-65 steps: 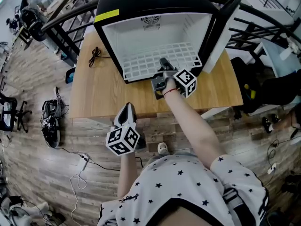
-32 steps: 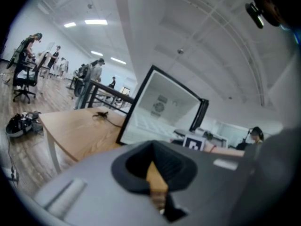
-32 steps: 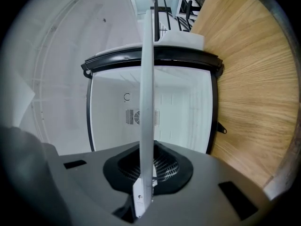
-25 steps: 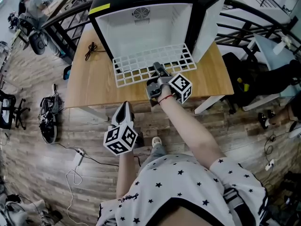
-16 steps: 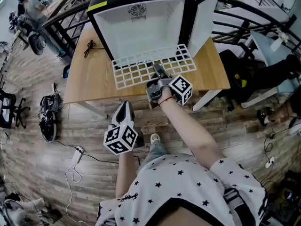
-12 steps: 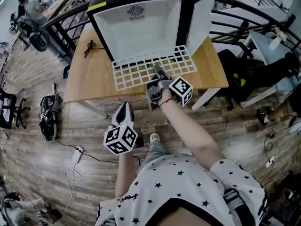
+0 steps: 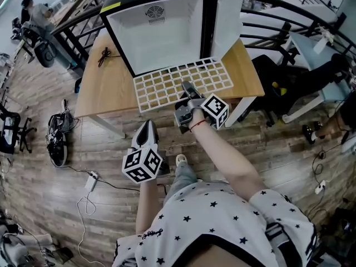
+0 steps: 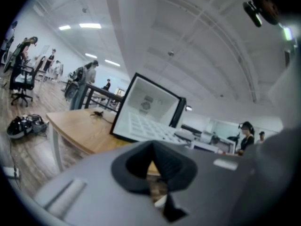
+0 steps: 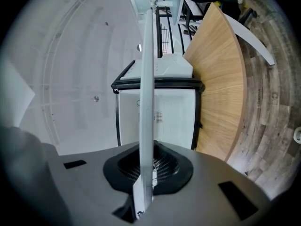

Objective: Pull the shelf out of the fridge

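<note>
On the table: wooden top (image 7: 103, 93) with the fridge (image 7: 161, 29) standing at the back, its door (image 7: 225, 15) swung open to the right.
Shelf: white wire shelf (image 7: 167, 85) is almost all the way out, lying flat over the tabletop in front of the fridge mouth. I can't tell if its back edge is on the fridge lip or already clear.
Right gripper: the right gripper (image 7: 186, 88) is clamped on the middle of the shelf's front edge. Its own view shows the shelf edge-on, running straight out from between the pinched jaws.
Left gripper: the left gripper (image 7: 148, 128) hangs well back from the table with jaws together and nothing in them, so it isn't helping.
Progress: I'd say nearly done, with just the last bit of the pull left.
Risk 1: one pinch point on a wide, long grid. If the back end comes off its support, the weight could lever the shelf down and twist it out of the pads.
Risk 2: pulling slightly crooked could snag a back corner on the fridge frame or the door side — yanking then might shift the whole fridge.
Risk 3: the front edge is already close to the table's near edge, so a slip could drop it off the table.
</note>
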A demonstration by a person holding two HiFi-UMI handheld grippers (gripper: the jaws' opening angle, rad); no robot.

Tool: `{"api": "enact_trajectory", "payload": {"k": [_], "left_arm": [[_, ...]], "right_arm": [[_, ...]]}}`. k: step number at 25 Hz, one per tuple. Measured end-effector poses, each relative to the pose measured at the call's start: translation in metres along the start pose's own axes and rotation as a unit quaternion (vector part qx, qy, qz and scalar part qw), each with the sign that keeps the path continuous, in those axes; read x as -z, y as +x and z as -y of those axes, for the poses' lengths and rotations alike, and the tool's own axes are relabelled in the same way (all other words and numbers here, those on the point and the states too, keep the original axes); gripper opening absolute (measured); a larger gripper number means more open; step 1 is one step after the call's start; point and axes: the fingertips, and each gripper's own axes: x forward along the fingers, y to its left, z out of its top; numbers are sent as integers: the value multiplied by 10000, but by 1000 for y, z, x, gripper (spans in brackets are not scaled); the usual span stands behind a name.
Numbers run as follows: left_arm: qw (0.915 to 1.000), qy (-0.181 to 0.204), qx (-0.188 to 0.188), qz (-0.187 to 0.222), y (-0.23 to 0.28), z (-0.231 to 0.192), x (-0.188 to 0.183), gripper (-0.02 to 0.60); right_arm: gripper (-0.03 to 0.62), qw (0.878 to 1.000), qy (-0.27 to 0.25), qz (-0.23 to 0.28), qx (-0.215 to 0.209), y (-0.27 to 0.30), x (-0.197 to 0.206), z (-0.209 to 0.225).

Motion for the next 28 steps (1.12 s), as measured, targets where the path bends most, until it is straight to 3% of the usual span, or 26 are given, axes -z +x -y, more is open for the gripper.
{"api": "enact_trajectory", "payload": {"k": [9,28], "left_arm": [[9998,62,51,190,-45,17,37,6],[9998,9,-130,137,-57,24,20,6]], "right_arm": [[38,9999,-80,-26,-81,-72,6,19],[38,9998,-47,-166,61,-99,14,8]]}}
